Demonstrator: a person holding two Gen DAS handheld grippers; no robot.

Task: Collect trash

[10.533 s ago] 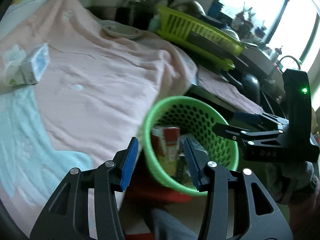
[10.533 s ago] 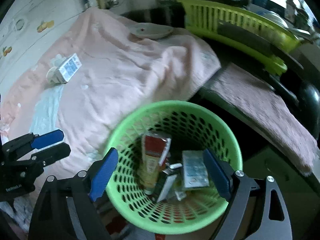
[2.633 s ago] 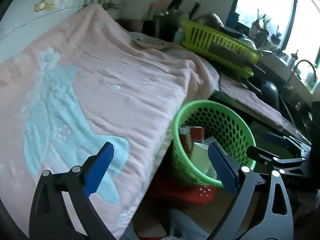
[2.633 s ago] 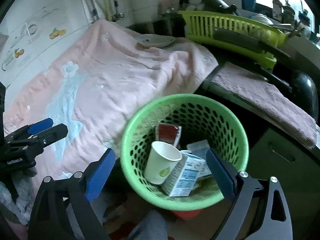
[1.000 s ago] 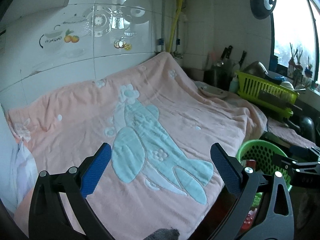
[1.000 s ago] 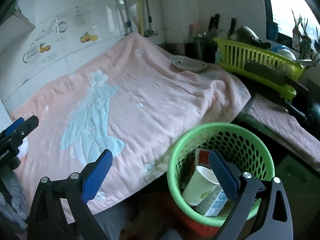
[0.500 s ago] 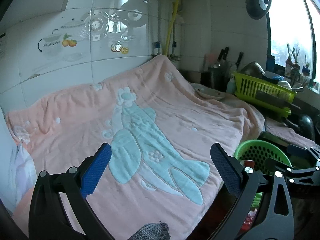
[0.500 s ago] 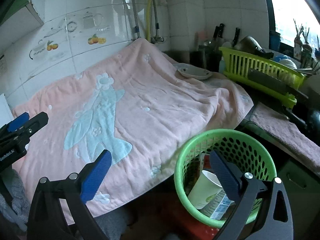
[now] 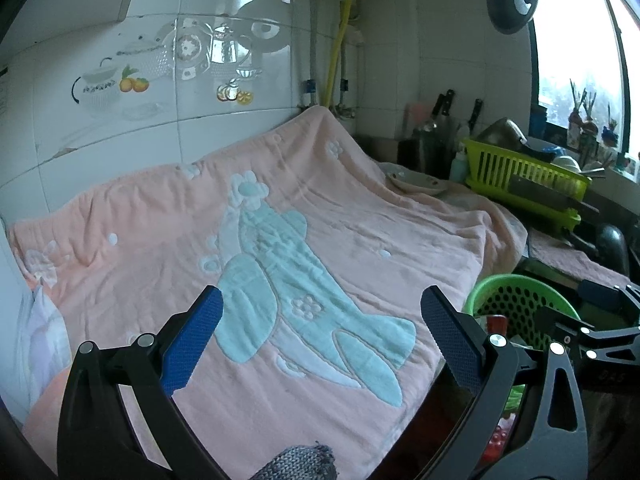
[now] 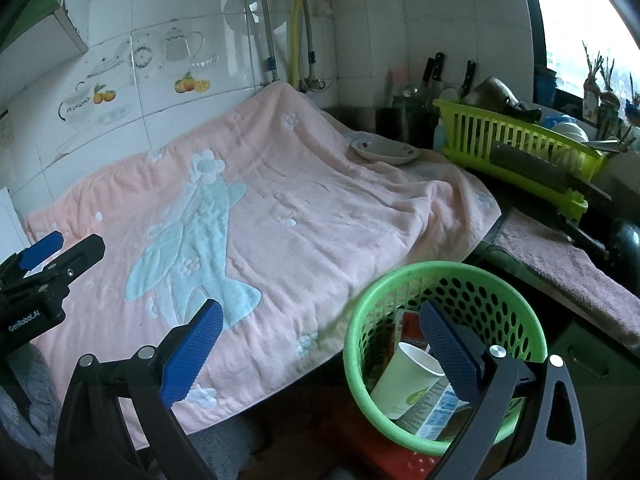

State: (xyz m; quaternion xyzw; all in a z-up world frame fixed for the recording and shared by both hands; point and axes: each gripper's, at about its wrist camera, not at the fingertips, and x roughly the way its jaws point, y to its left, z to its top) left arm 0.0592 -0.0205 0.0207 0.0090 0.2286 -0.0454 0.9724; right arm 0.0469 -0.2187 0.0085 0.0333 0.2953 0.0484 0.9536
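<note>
A green perforated basket stands below the counter's front edge, also at the right of the left wrist view. Inside lie a white paper cup, a small printed carton and a red packet. My right gripper is open and holds nothing, raised above the basket and the towel's front edge. My left gripper is open too, above the pink towel with a pale blue figure; its blue pad shows at the left of the right wrist view.
A white dish rests on the towel's far corner. A yellow-green dish rack with a cleaver, a knife block and a mauve cloth fill the right counter. Tiled wall and pipes stand behind. A red stool sits under the basket.
Both grippers have drawn back and tilted up slightly over the last second, showing more wall and towel. The cup and carton lie in the basket; the towel no longer carries them.
</note>
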